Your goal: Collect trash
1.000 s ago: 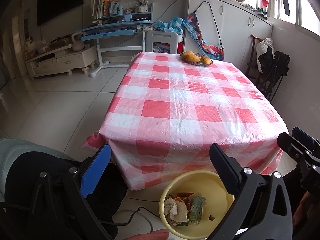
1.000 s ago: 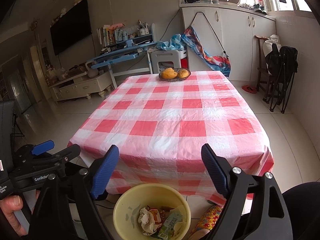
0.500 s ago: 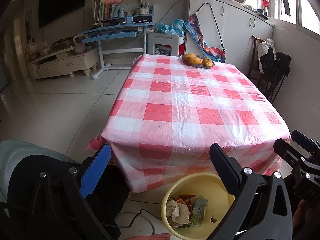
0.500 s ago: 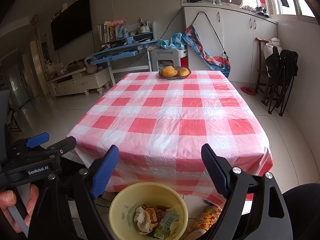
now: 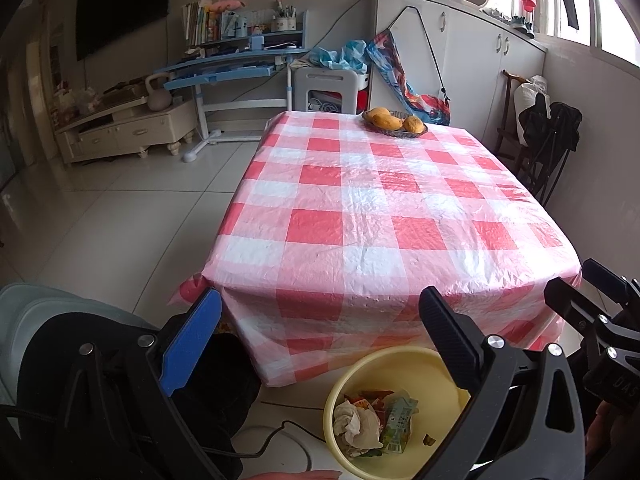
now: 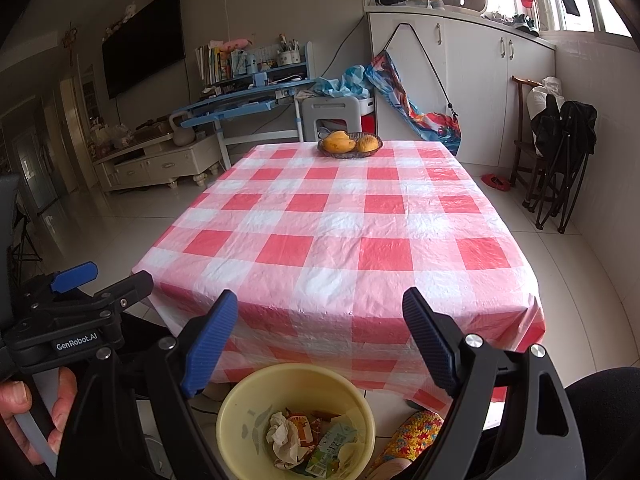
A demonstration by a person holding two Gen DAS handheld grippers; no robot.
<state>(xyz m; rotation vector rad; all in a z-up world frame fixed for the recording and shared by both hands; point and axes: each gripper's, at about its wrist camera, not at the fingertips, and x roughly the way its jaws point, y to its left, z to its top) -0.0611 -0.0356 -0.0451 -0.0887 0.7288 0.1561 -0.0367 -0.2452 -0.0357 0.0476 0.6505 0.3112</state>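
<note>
A yellow trash bin [image 5: 440, 364] stands on the floor in front of the table and holds crumpled paper [image 5: 356, 426], a green carton [image 5: 398, 422] and wrappers. It also shows in the right wrist view [image 6: 248, 408], with the same trash [image 6: 304, 440] inside. My left gripper [image 5: 320, 344] is open and empty above the bin. My right gripper [image 6: 320, 344] is open and empty above the bin too. The left gripper body [image 6: 76, 320] shows at the left of the right wrist view, and the right gripper body [image 5: 592, 320] at the right of the left wrist view.
The table with a red and white checked cloth [image 5: 380, 216] bears only a fruit basket [image 5: 394, 122] at its far end. A blue desk [image 5: 224, 68], white cabinets [image 5: 472, 56] and a folded chair [image 5: 548, 148] stand around. A cable [image 5: 280, 432] lies on the floor.
Both grippers have risen and drawn back slightly, so the bin sits a little lower in the views. Both stay open and empty.
</note>
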